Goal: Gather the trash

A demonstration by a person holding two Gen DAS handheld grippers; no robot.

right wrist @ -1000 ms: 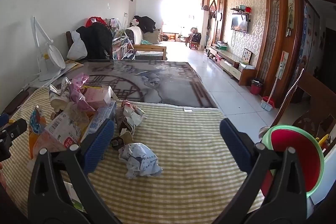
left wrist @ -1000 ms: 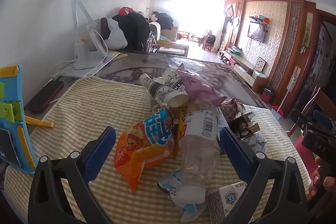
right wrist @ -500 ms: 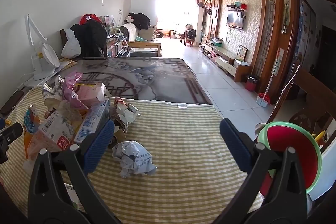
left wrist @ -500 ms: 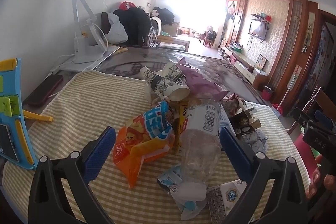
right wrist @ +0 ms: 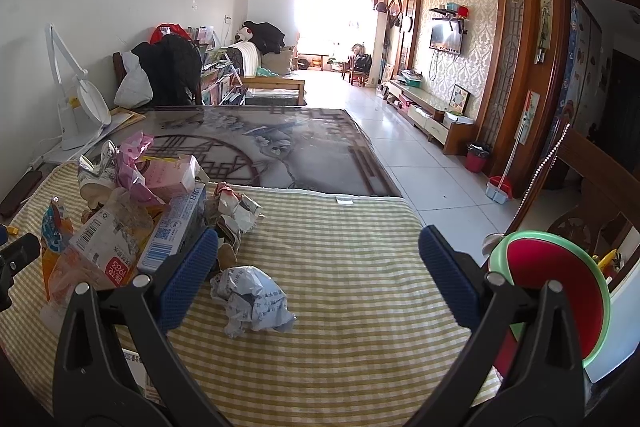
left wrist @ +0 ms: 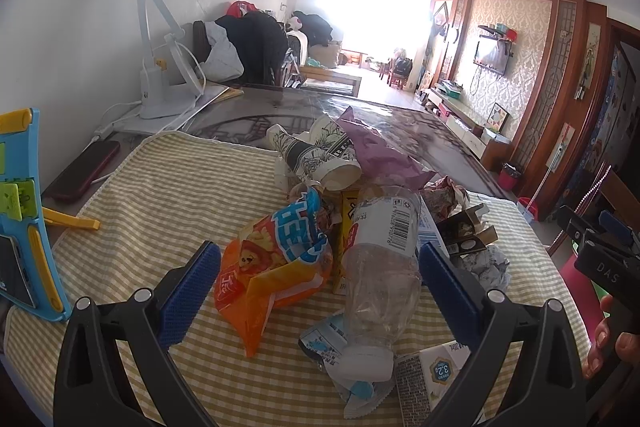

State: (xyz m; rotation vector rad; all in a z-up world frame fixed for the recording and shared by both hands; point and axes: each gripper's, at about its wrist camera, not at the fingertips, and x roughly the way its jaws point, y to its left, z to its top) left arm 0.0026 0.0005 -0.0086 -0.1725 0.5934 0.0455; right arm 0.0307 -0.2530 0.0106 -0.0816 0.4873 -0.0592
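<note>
Nearer now — crinkly orange snack bag (left wrist: pixel 276 267), ribbed bottle (left wrist: pixel 380 267).

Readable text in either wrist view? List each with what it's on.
"DAS": right gripper's body, seen from the left wrist view.
"3.2": small carton at the near table edge.
Orange snack bag: large blue characters, which I cannot read.
Clear plastic bottle: barcode and digits, too small.
Blue-and-white box: barcode, QR, print too small.
Crumpled paper: print illegible.
</note>
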